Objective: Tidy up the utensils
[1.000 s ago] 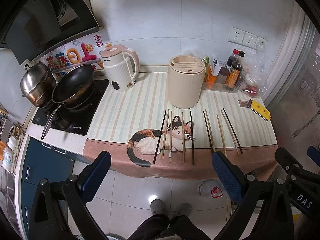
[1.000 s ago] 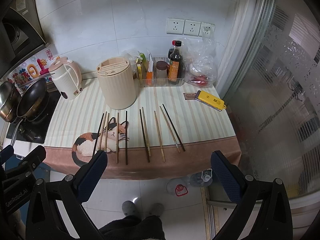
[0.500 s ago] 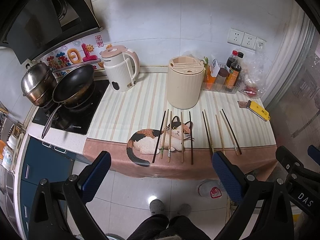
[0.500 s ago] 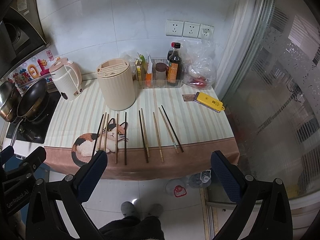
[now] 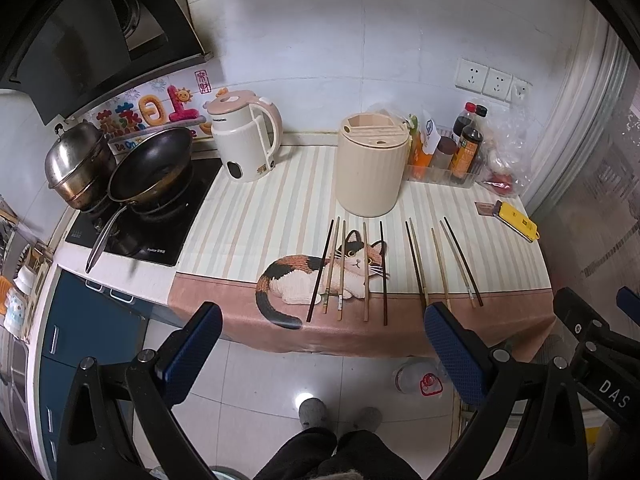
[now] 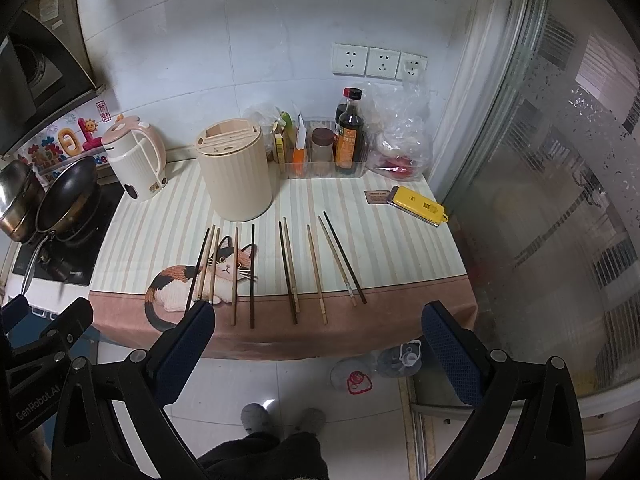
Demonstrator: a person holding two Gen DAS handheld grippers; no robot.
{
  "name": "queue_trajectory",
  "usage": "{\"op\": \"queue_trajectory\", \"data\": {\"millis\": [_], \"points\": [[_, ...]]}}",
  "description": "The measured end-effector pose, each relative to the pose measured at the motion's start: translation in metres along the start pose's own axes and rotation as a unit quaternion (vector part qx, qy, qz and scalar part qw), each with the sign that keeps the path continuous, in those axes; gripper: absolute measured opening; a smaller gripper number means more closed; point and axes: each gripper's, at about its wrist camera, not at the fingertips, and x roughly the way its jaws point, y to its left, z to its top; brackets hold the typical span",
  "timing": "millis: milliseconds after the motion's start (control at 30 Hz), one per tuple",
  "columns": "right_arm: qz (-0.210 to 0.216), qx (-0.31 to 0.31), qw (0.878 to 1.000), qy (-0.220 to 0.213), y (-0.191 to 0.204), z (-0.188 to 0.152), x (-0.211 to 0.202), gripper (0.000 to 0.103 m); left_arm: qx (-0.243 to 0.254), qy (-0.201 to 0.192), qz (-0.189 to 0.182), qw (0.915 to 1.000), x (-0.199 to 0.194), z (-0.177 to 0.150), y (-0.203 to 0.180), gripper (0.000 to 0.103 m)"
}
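Note:
Several chopsticks, some dark [image 5: 383,272] and some pale wood [image 5: 365,270], lie in a row on the striped cat-print mat [image 5: 280,216]; they also show in the right wrist view [image 6: 314,272]. A cream cylindrical utensil holder [image 5: 372,164] with slots in its lid stands behind them, also in the right wrist view [image 6: 236,174]. My left gripper [image 5: 320,344] is open and empty, held in front of the counter edge, short of the chopsticks. My right gripper [image 6: 316,344] is open and empty, likewise in front of the counter.
A white-and-pink kettle [image 5: 246,140] stands left of the holder. A wok [image 5: 150,166] and a steel pot [image 5: 78,160] sit on the stove. A tray with sauce bottles [image 5: 466,148], a plastic bag [image 6: 400,140] and a yellow box [image 5: 516,220] are at the right. A glass door [image 6: 560,200] bounds the right side.
Both grippers have drifted slightly closer to the counter; the counter has shifted a little up and to the left in both views. Nothing on the counter has moved.

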Motion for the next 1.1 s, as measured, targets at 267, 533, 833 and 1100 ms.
{"op": "queue_trajectory", "data": {"millis": [267, 533, 833, 1100], "points": [[-0.001, -0.005, 1.0, -0.003, 0.005, 0.002, -0.011, 0.103, -0.004, -0.003, -0.002, 1.0, -0.012, -0.01, 0.009, 0.103], [0.0, -0.005, 1.0, -0.005, 0.006, 0.002, -0.013, 0.103, -0.004, -0.005, -0.002, 1.0, -0.011, -0.013, 0.012, 0.103], [-0.001, -0.006, 1.0, -0.007, 0.008, 0.003, -0.016, 0.103, -0.004, -0.008, -0.004, 1.0, -0.01, -0.011, 0.014, 0.103], [0.001, -0.004, 1.0, -0.007, 0.005, 0.004, -0.015, 0.103, -0.004, -0.007, -0.005, 1.0, -0.01, -0.008, 0.013, 0.103]]}}
